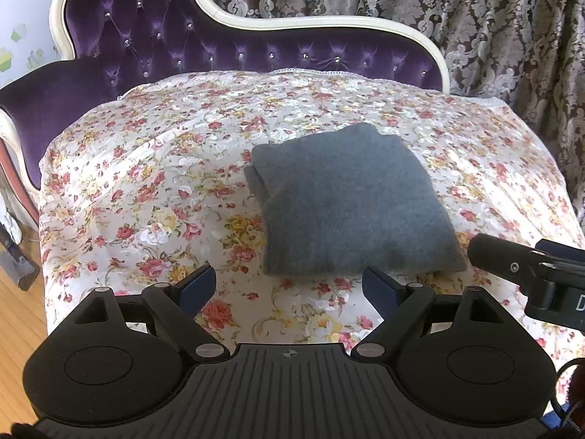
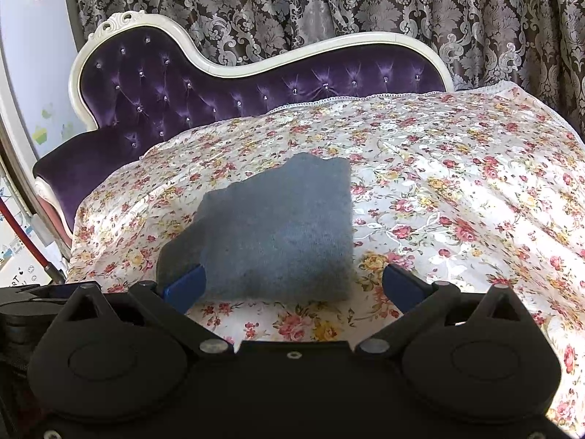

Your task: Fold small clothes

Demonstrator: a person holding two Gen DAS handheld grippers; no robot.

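A grey knit garment [image 1: 351, 201] lies folded into a thick square on the floral cloth [image 1: 153, 190]. It also shows in the right wrist view [image 2: 278, 234]. My left gripper [image 1: 289, 287] is open and empty, just short of the garment's near edge. My right gripper [image 2: 292, 289] is open and empty; its blue fingers [image 2: 182, 289] straddle the garment's near edge without closing on it. Part of the right gripper [image 1: 530, 270] shows at the right of the left wrist view.
The floral cloth covers a purple tufted chaise with a white frame [image 1: 153, 36], also in the right wrist view [image 2: 204, 84]. A patterned curtain [image 2: 329, 3] hangs behind. Wooden floor [image 1: 18, 322] lies to the left.
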